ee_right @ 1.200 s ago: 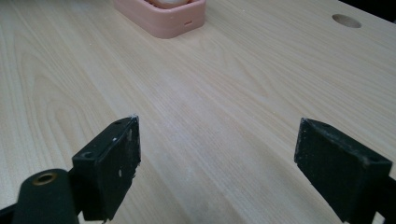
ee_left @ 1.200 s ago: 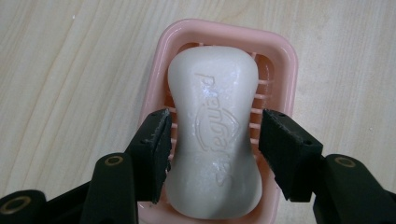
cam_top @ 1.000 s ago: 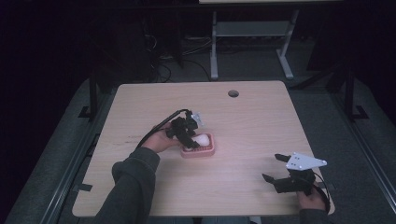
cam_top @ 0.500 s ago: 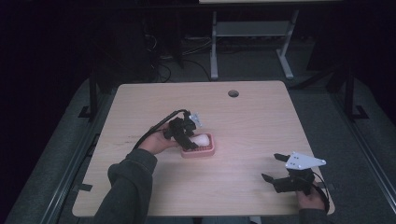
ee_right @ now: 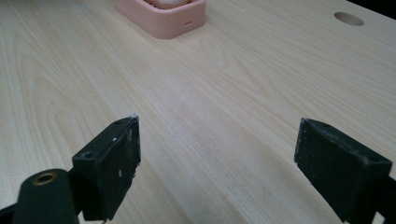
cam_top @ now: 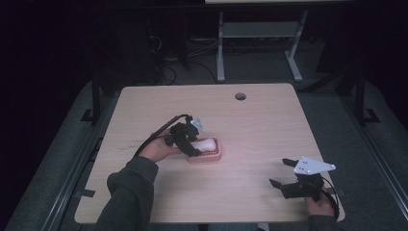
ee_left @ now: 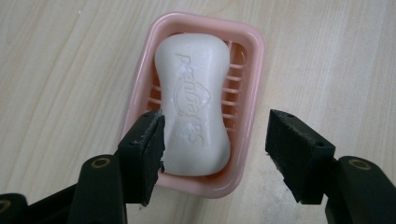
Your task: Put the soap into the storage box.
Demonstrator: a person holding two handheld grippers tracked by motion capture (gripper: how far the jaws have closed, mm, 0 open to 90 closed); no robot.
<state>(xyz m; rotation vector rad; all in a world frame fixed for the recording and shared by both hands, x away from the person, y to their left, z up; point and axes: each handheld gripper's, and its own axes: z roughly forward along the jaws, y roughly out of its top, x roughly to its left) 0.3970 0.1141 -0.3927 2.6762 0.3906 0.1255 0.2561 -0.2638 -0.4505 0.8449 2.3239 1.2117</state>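
A white bar of soap [ee_left: 196, 102] lies in a pink soap dish [ee_left: 250, 70] on the wooden table. My left gripper [ee_left: 217, 126] hangs open just above the dish's near end. One jaw is by the soap's side, the other outside the dish's rim, and nothing is gripped. From above, the left gripper [cam_top: 192, 139] covers the left part of the dish [cam_top: 211, 155], with the soap [cam_top: 206, 143] peeking out. My right gripper [cam_top: 280, 172] is open and empty near the table's front right corner. Its own view [ee_right: 217, 130] looks along bare wood toward the dish [ee_right: 163, 18].
A round cable hole [cam_top: 240, 96] sits near the table's far edge, also visible from the right gripper [ee_right: 349, 18]. The tabletop [cam_top: 250, 130] is bare wood between the dish and the right gripper. A desk frame [cam_top: 260, 33] stands on the dark floor beyond.
The left forearm has shifted slightly to the left while its gripper stays over the dish. The right gripper has barely moved.
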